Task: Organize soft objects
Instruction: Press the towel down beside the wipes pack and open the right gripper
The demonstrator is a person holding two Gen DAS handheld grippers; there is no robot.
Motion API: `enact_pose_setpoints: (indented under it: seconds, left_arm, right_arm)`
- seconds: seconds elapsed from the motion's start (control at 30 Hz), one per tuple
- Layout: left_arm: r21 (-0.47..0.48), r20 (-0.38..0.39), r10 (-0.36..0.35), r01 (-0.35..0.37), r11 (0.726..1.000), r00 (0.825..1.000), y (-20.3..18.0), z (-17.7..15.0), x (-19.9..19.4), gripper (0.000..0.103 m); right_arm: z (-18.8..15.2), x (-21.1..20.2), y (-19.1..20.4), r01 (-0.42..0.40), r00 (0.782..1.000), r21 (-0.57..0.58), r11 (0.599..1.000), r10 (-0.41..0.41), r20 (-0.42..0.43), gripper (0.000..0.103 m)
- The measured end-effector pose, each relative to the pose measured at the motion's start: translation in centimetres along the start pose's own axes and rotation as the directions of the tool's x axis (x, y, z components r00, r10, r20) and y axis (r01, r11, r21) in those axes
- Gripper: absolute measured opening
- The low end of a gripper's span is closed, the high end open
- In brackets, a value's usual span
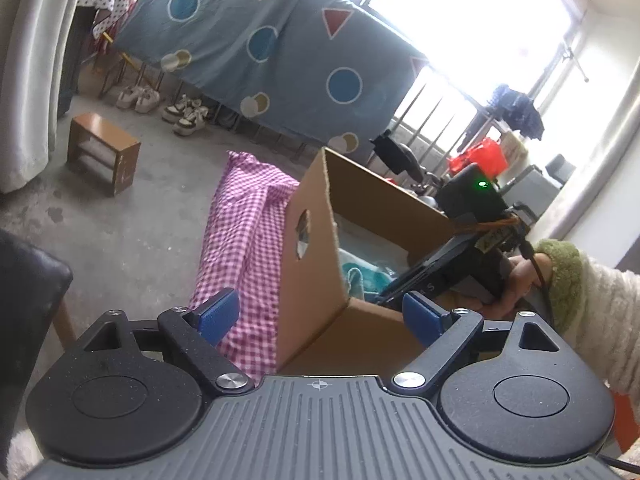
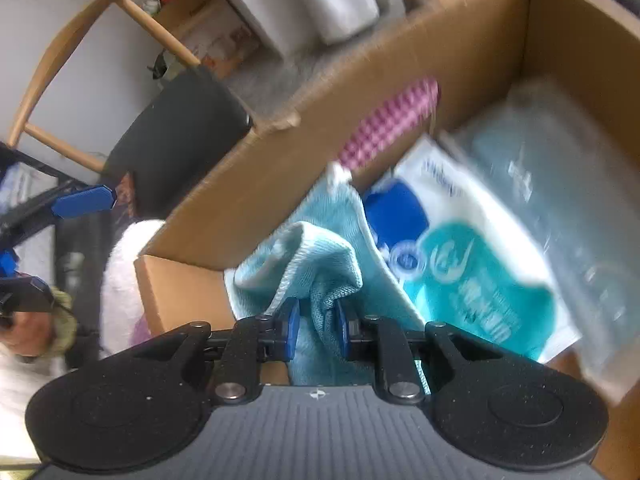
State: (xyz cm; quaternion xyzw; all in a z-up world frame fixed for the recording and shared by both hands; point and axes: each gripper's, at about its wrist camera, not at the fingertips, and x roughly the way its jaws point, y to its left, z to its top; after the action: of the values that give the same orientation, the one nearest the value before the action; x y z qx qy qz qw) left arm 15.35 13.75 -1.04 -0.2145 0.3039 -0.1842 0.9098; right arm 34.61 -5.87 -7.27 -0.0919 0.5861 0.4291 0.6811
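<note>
A cardboard box (image 1: 320,224) stands on a pink checked cloth (image 1: 244,240). My left gripper (image 1: 320,316) is open and empty, its blue pads either side of the box's near corner. My right gripper (image 2: 317,330) is shut on a light blue towel (image 2: 316,256) and holds it inside the box (image 2: 360,80), over a white and teal plastic pack (image 2: 472,268). The right gripper also shows in the left wrist view (image 1: 452,264), reaching into the box. The pink checked cloth shows through the box's handle hole (image 2: 388,124).
A small wooden shelf (image 1: 103,152) and pairs of shoes (image 1: 164,108) stand on the concrete floor, below a hanging blue sheet (image 1: 260,52). A wooden chair with a black seat (image 2: 172,136) is beside the box. Another black seat (image 1: 24,292) is at the left.
</note>
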Motion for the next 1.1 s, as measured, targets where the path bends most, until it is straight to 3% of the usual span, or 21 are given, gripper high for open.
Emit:
enact_pose_setpoints:
  seconds: [0.13, 0.2, 0.37, 0.6, 0.9, 1.1]
  left_arm:
    - [-0.007, -0.004, -0.005, 0.005, 1.0, 1.0, 0.4, -0.2, -0.1, 0.09]
    - [-0.006, -0.007, -0.008, 0.008, 1.0, 1.0, 0.3, -0.3, -0.2, 0.092]
    - [-0.001, -0.007, -0.015, 0.015, 1.0, 1.0, 0.3, -0.4, -0.1, 0.092]
    - [-0.006, -0.012, -0.015, 0.015, 1.0, 1.0, 0.7, -0.8, 0.1, 0.094]
    - [-0.022, -0.025, -0.008, 0.008, 1.0, 1.0, 1.0, -0.9, 0.2, 0.096]
    - [-0.015, -0.031, -0.007, 0.006, 1.0, 1.0, 1.0, -1.2, 0.2, 0.101]
  right_arm:
    - [0.7, 1.9, -2.1, -0.067, 0.994, 0.111, 0.992, 0.076, -0.081, 0.021]
    - [0.8, 2.1, -2.5, -0.091, 0.993, 0.136, 0.987, 0.101, -0.069, 0.022]
    - [0.5, 1.0, -2.3, -0.064, 0.995, 0.146, 0.987, 0.074, -0.068, 0.023]
    - [1.6, -2.9, -2.1, -0.035, 0.996, 0.141, 0.989, 0.023, 0.088, 0.023]
    - [2.2, 0.0, -0.5, 0.005, 0.998, 0.095, 0.995, -0.011, 0.066, 0.028]
    - [0.2, -4.0, -0.6, -0.015, 0.991, 0.144, 0.989, -0.004, 0.133, 0.028]
